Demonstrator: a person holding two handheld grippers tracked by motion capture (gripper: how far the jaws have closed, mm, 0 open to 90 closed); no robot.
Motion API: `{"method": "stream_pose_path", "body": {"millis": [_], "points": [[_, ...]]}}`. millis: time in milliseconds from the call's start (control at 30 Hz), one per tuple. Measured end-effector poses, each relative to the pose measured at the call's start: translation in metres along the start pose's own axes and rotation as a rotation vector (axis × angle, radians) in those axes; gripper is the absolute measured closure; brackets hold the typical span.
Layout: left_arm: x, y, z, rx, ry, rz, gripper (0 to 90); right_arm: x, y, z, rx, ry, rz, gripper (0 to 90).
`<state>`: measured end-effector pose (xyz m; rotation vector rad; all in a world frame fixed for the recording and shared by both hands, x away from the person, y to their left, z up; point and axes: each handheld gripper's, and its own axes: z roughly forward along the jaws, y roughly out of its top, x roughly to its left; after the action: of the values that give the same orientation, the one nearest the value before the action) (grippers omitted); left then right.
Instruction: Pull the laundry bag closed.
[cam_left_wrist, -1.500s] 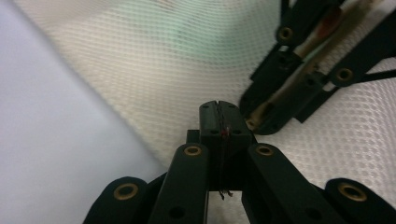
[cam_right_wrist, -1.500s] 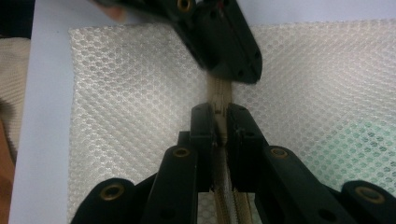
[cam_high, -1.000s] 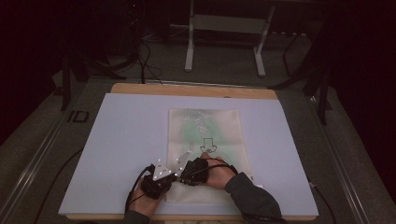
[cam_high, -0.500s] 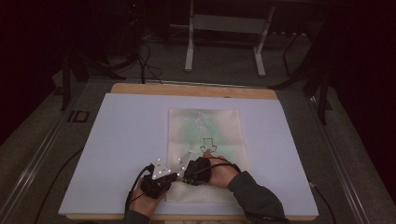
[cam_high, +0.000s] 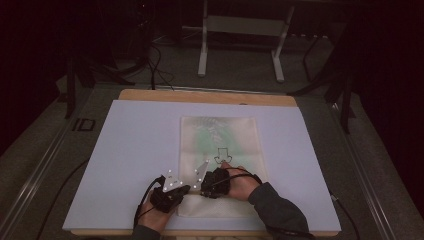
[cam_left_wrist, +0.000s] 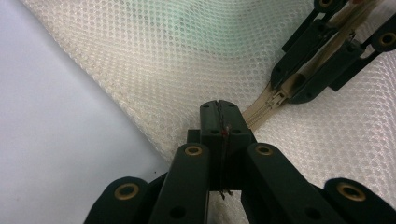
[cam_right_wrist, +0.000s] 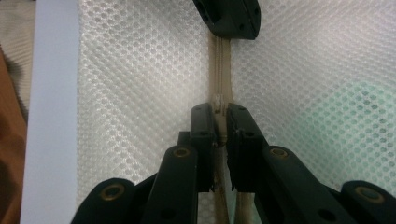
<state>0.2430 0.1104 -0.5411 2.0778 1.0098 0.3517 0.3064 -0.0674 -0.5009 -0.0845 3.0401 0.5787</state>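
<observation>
- A pale mesh bag (cam_high: 218, 160) lies flat at the middle of the high view, on a white board (cam_high: 130, 150) that covers most of the table (cam_high: 205, 95); a strip of wood shows along the board's upper edge.
- The bag's lower edge sits close to the board's bottom edge, where both hands work; its upper edge lies well short of the board's top.
- Wide bare board lies to the left and right of the bag, and a band above it. The free room is at the sides and top of the frame, not at the bottom.
- Left gripper (cam_high: 186, 188): in the left gripper view its jaws (cam_left_wrist: 219, 119) are pressed together on the edge of the bag at the end of the beige zipper (cam_left_wrist: 266, 105).
- Right gripper (cam_high: 202, 189): in the right gripper view its jaws are nearly together, pinching the zipper tape just below the small slider (cam_right_wrist: 217, 100).
- The two grippers sit close together along the zipper line; each one's camera shows the other's tips (cam_right_wrist: 229, 16) a little farther up the tape.
- Against the frame from a second ago, both hands sit in almost the same spot at the lower middle; the bag has not shifted, and the right forearm has barely moved.
</observation>
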Motion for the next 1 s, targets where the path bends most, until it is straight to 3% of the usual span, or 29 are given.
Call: {"method": "stream_pose_path", "body": {"millis": [1000], "points": [[0.001, 0.000, -0.001, 0.003, 0.000, -0.009, 89.1, -0.002, -0.018, -0.008, -0.008, 0.007, 0.030, 82.2]]}}
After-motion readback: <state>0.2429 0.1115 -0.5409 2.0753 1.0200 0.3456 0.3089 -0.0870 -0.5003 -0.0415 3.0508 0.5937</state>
